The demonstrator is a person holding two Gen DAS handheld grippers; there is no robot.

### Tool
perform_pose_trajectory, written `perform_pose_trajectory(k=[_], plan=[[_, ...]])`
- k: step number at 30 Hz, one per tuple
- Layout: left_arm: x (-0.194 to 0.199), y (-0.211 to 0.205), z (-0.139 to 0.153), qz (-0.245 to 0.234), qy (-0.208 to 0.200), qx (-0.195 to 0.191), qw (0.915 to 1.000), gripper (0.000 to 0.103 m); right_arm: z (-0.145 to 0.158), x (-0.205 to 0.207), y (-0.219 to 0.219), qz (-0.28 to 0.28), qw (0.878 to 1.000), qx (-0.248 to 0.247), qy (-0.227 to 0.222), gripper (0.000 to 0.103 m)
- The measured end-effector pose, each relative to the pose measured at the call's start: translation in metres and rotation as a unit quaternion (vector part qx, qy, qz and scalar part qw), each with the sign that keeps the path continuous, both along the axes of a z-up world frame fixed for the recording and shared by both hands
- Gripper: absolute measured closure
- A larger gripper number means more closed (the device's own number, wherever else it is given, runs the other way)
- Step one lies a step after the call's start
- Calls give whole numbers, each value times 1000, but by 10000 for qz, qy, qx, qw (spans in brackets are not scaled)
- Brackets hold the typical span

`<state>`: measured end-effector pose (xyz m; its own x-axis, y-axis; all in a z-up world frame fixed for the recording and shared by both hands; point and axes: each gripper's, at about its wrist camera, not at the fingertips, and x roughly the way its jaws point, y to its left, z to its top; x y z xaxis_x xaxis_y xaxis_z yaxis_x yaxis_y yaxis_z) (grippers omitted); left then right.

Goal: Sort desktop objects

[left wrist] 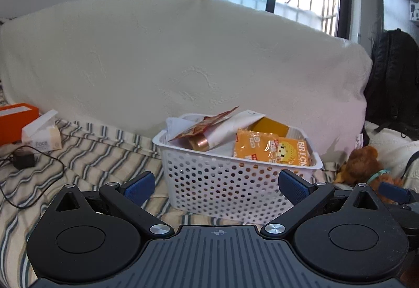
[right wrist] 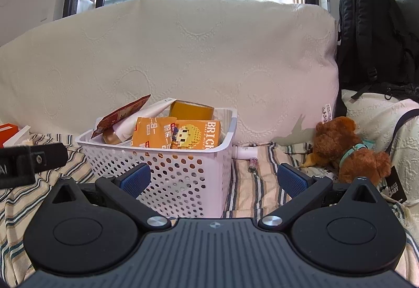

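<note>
While both hand-held grippers gape, white basket (right wrist: 167,173) full, striped sheet (left wrist: 86,157).

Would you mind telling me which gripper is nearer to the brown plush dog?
Right. The right gripper has the brown plush dog just off its right finger; the left gripper faces the white basket, farther left.

A white perforated basket (left wrist: 209,183) sits on the striped bedsheet, packed with an orange brick-toy box (right wrist: 195,137), an orange packet (right wrist: 152,131), a white tube with copper cap (left wrist: 201,142) and a reddish sachet (left wrist: 203,122) leaning over its rim.
</note>
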<state>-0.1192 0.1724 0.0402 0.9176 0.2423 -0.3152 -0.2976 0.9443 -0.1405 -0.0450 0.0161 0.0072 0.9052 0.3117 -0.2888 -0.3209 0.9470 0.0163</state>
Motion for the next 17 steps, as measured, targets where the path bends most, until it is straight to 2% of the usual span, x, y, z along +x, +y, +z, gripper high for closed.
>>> perform_pose_trajectory(k=[8,12,17], plan=[[0,-3,-2,423,-21,176,9989,0,-2,2,1,50,10000,-1,49,1],[-1,-3,-1,375,-54,379,9986,0,-4,3,2,61,9999,-5,84,1],[0,-3,-3,278,-61,404,9988,0,-4,3,2,47,9999,6,105,1]])
